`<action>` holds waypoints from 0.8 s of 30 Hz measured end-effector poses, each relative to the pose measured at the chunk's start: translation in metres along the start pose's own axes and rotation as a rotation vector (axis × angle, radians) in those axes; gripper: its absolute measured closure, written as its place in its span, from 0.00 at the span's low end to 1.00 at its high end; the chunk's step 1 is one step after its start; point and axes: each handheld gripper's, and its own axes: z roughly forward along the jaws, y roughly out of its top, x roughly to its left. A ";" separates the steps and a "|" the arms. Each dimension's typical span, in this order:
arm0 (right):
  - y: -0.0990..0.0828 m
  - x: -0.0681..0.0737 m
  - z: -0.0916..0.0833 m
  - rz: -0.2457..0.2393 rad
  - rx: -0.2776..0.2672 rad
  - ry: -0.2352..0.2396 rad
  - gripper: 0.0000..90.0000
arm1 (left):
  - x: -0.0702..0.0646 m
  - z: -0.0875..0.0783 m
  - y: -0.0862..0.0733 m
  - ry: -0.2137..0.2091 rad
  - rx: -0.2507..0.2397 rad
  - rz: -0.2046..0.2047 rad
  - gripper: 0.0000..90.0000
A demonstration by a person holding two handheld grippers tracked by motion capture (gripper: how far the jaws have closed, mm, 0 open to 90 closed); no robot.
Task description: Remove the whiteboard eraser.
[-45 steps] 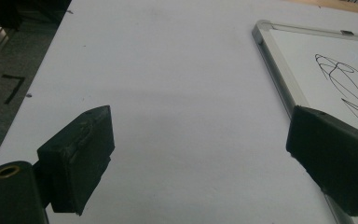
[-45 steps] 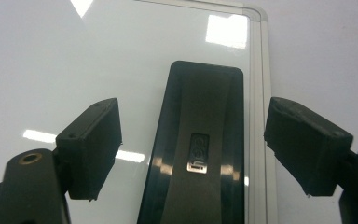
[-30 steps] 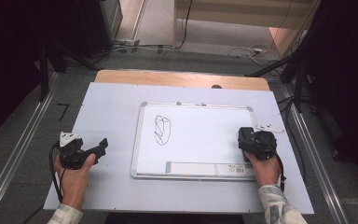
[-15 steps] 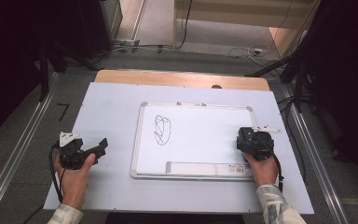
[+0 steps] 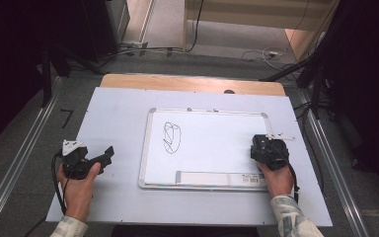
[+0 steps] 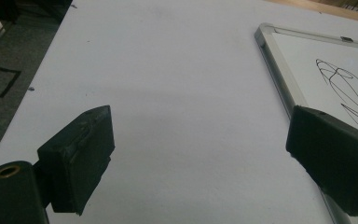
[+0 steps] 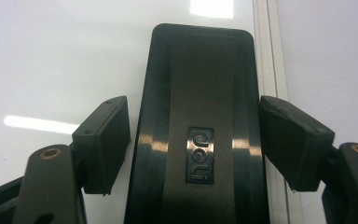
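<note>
Early in the job, judging by the board: black scribble [image 5: 171, 137] intact on the left half of the whiteboard [image 5: 217, 153], no wiped streak anywhere. Done so far: right gripper [image 5: 266, 144] brought down over the whiteboard eraser [image 7: 198, 93], which lies flat near the board's right edge, well apart from the scribble. Just been closing on it, with the eraser between the 2 jaws and the pads drawn in narrow against its long sides; cannot tell whether pressing already or a hair short. Left to do, probably: firm up the grip, lift, carry across to the scribble, rub it out. Left gripper [image 5: 103, 157] parked on the pale table [image 5: 118, 113] just left of the board, jaws wide, nothing between them. From the right gripper view: the eraser's glossy black back, its small logo plate [image 7: 200, 154] and the pads at its flanks, all hidden under the hand from above. From the high view: the whole layout and the gap between eraser and scribble. From the left gripper view: the board's metal frame [image 6: 279, 79] and part of the scribble, seen low across the table.
</note>
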 end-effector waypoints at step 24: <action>-0.003 -0.002 -0.003 0.037 -0.009 0.024 0.42 | 0.001 0.000 -0.001 -0.005 0.003 -0.014 0.09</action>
